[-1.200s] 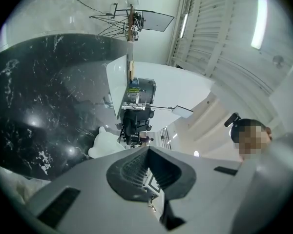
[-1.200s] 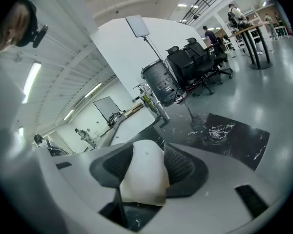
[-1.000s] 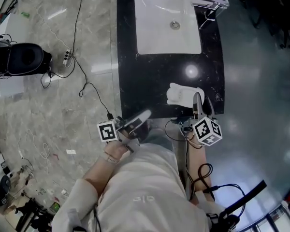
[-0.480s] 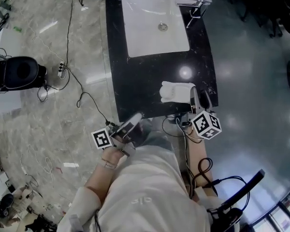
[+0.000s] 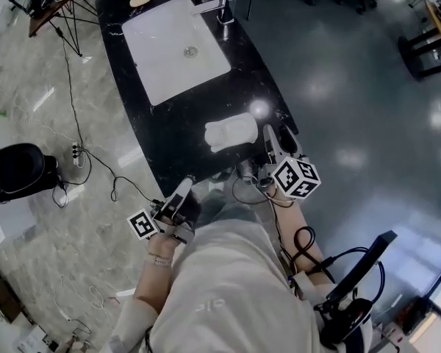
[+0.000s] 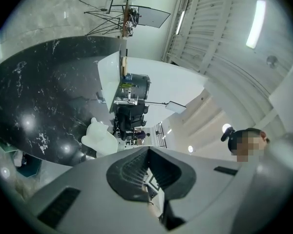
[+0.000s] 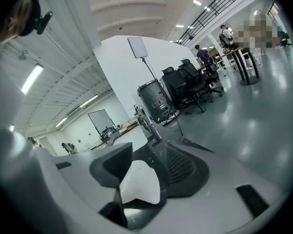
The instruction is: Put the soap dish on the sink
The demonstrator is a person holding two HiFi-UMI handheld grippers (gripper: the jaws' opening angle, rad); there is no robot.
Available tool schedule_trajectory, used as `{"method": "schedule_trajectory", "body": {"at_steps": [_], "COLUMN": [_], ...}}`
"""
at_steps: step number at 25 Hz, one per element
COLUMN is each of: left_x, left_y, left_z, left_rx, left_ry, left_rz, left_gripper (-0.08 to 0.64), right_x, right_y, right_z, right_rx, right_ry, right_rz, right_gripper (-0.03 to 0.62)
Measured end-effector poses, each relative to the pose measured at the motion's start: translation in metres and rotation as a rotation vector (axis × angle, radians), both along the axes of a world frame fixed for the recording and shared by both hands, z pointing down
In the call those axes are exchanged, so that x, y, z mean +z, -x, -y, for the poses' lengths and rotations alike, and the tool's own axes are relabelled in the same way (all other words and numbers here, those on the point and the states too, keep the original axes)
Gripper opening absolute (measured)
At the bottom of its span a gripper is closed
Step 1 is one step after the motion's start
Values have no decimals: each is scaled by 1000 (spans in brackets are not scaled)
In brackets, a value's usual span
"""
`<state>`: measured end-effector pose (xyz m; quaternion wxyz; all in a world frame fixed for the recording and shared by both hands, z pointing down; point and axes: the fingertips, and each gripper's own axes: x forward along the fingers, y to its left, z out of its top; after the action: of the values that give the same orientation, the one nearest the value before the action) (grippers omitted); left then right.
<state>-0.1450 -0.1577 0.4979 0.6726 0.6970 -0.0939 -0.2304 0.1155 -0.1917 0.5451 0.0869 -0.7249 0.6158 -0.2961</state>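
1. Step in hand: the white, lobed moulded soap dish (image 5: 230, 132) lies over the black marble counter (image 5: 178, 134), close to its near edge and toward the near right corner. It is well apart from the white rectangular sink basin (image 5: 169, 50) set into the far end. I judge this to be the delivery stage, with the placement not yet finished.
2. The right gripper (image 5: 274, 135) sits at the dish's right end. In the right gripper view its jaws are narrowly parted, and a white piece fills most of the gap and presses against the pad at that view's left. I judge that it holds the dish by that end.
3. No view settles whether the dish's underside rests on the stone or hangs just above it.
4. The left gripper (image 5: 182, 194) is off the counter, just outside the near edge toward the near left corner. In the left gripper view its jaws are closed to a slit with nothing between them, and it takes no part.
5. Next move: keep the dish level and take it over the bare stone toward the basin if a closer spot is wanted. Lower it until it bears flat, then part the jaws and draw back toward the near edge.
6. Risk: a grip on one end lets the free end droop or swing. A release so near the edge could tip the dish off.
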Motion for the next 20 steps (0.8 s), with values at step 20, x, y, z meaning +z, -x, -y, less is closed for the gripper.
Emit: {"method": "schedule_trajectory", "body": {"at_steps": [20], "left_x": [-37], "left_y": [-134], "left_z": [-53], "left_rx": [437], "left_ry": [-84], "left_rz": [-80], "left_gripper": [6], "right_x": [-47], "right_y": [-86], "right_z": [-161], "right_rx": [346], "right_ry": [-128], "right_rz": [41], "right_gripper": [205]}}
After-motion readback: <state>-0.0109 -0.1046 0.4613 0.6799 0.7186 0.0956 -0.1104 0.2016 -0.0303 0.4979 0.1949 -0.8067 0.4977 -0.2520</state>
